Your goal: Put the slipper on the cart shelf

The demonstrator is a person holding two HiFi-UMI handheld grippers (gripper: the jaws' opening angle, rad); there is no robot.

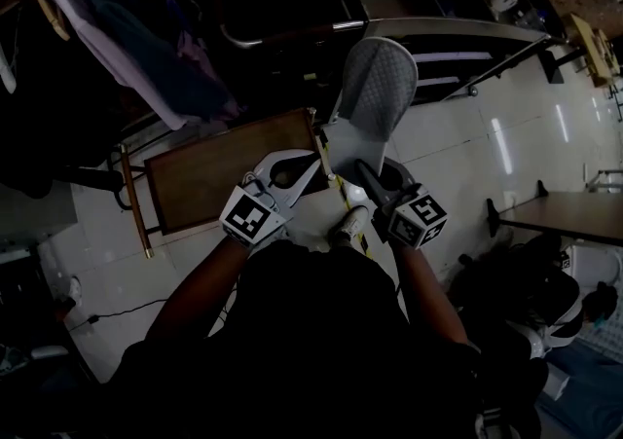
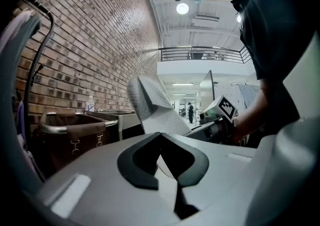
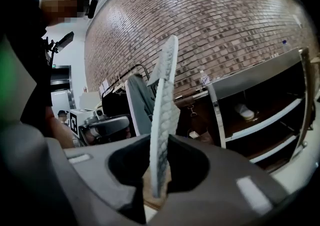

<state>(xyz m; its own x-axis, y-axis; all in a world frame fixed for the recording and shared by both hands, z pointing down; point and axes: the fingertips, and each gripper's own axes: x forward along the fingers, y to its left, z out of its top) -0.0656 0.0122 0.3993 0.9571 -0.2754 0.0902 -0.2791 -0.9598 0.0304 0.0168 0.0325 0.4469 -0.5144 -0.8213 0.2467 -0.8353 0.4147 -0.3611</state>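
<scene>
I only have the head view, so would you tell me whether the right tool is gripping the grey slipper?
Observer: Yes, the right tool is shut on the slipper, edge-on between its jaws.
Operator: Thank you; and the other tool?
Observer: The left tool looks shut and empty; the slipper rises beyond it.
Operator: What lies ahead?
Observer: The cart shelf, right of the slipper in the right gripper view, bears a pale thing.

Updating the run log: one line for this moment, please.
right gripper shut on slipper | left gripper empty, alongside | slipper not yet on cart shelf
</scene>
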